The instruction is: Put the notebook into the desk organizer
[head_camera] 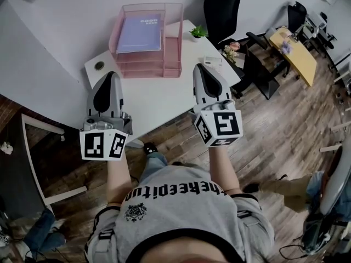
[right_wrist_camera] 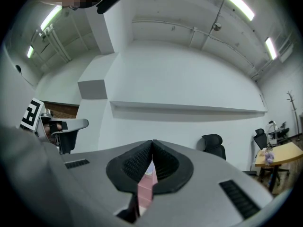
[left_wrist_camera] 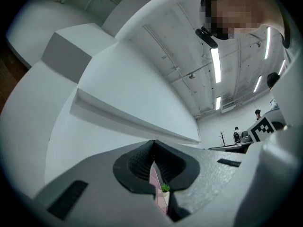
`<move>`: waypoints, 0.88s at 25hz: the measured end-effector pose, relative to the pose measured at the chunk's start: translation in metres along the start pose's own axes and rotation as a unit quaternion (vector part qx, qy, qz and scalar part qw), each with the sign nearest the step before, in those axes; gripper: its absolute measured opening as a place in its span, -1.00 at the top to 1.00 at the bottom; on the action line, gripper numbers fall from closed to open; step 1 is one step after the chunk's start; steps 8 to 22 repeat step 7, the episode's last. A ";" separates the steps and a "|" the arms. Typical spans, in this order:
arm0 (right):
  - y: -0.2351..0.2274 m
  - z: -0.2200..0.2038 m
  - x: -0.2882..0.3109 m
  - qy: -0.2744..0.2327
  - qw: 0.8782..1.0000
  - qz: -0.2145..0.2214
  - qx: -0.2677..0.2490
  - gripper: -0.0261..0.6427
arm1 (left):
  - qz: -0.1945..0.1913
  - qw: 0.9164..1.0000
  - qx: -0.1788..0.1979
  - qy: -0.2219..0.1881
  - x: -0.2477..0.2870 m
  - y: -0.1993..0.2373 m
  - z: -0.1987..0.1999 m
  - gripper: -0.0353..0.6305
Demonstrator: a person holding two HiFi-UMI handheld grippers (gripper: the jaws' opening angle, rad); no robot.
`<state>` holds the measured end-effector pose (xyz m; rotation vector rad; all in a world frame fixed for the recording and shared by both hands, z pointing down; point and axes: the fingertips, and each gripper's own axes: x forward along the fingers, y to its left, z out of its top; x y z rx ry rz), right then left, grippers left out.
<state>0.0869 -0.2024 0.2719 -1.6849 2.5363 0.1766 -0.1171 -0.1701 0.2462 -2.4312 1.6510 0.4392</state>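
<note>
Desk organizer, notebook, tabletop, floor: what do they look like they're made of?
Desk organizer: pink, with see-through walls and thin frame edges; fine metal mesh or tinted plastic, cannot tell which.
Notebook: paper with a matte lavender cover, likely card.
Table: smooth white top, probably laminate or painted board.
Floor: wood-look planks with visible grain and seams; could be real wood or vinyl.

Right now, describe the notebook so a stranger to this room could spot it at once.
On the white desk by the wall stands a pink tiered desk organizer. The notebook lies flat in its top tray. It is the only lavender thing there, set against all that pink.
</note>
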 end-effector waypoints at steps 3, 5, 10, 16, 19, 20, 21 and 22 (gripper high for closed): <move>-0.002 0.001 -0.003 0.001 1.000 0.000 -0.001 0.91 | 0.000 1.000 -0.001 -0.001 -0.001 -0.003 0.001 0.88; -0.003 0.002 -0.005 0.000 1.000 -0.001 -0.002 0.91 | 0.000 1.000 -0.002 -0.001 -0.001 -0.005 0.001 0.88; -0.003 0.003 -0.006 0.000 1.000 -0.001 -0.003 0.91 | 0.001 1.000 -0.002 -0.001 -0.002 -0.006 0.001 0.88; -0.003 0.003 -0.006 0.000 1.000 -0.001 -0.003 0.91 | 0.001 1.000 -0.002 -0.001 -0.002 -0.006 0.001 0.88; -0.003 0.003 -0.006 0.000 1.000 -0.001 -0.003 0.91 | 0.001 1.000 -0.002 -0.001 -0.002 -0.006 0.001 0.88; -0.003 0.003 -0.006 0.000 1.000 -0.001 -0.003 0.91 | 0.001 1.000 -0.002 -0.001 -0.002 -0.006 0.001 0.88; -0.003 0.003 -0.006 0.000 1.000 -0.001 -0.003 0.91 | 0.001 1.000 -0.002 -0.001 -0.002 -0.006 0.001 0.88; -0.003 0.003 -0.006 0.000 1.000 -0.001 -0.003 0.91 | 0.001 1.000 -0.002 -0.001 -0.002 -0.006 0.001 0.88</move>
